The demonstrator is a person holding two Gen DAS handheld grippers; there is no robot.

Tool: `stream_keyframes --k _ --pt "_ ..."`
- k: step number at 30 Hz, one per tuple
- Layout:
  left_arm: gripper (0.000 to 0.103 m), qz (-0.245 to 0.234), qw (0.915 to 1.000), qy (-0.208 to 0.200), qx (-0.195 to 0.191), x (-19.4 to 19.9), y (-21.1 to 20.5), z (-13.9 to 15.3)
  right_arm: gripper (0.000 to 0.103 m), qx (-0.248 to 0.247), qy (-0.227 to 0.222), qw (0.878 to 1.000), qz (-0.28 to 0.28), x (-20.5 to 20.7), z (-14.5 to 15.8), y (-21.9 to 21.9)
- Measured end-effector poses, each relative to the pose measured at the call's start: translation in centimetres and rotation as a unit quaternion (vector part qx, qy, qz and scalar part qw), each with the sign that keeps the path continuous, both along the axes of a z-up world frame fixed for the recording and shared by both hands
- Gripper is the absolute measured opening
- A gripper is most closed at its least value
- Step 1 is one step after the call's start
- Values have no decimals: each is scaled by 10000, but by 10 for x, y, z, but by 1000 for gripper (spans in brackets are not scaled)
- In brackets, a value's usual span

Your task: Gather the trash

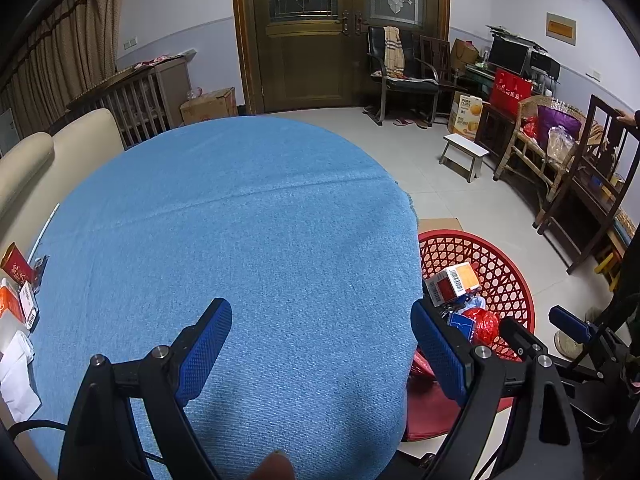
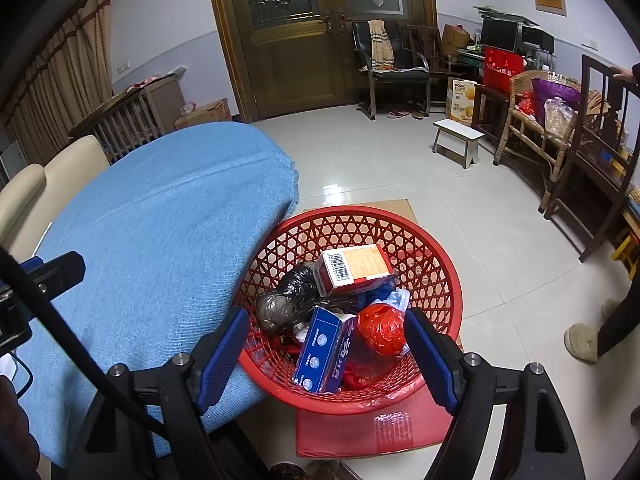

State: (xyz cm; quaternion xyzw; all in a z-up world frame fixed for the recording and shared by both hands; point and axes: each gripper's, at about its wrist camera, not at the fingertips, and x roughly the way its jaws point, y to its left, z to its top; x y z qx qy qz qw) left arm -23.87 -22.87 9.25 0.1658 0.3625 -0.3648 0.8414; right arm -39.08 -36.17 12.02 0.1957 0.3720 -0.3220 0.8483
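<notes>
A red lattice basket point(image 2: 400, 224) stands on the floor beside the blue-clothed table point(image 1: 240, 232). Inside it lie an orange and red carton point(image 2: 356, 268), a blue box point(image 2: 320, 352), a crumpled red bag point(image 2: 382, 328) and a black bag point(image 2: 288, 296). My right gripper point(image 2: 326, 344) hangs open above the basket with nothing between its fingers. My left gripper point(image 1: 320, 344) is open over bare blue cloth, empty. At the table's left edge lie a red packet point(image 1: 16, 266), a small orange and white box point(image 1: 18, 306) and white paper point(image 1: 16, 376).
The basket point(image 1: 508, 276) rests on a red box point(image 2: 400, 424) and flat cardboard on the tiled floor. A cream sofa point(image 1: 52, 152) stands left of the table. A white stool point(image 2: 458, 138), wooden chairs and cluttered furniture line the right. A person's shoe point(image 2: 582, 340) is at the right.
</notes>
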Motion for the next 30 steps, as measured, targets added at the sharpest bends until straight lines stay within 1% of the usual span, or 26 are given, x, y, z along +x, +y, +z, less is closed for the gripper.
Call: stream_keyframes --k 30 --pt "91 -61 10000 -9 27 -2 -1 0 82 -8 -4 10000 -47 -2 0 1"
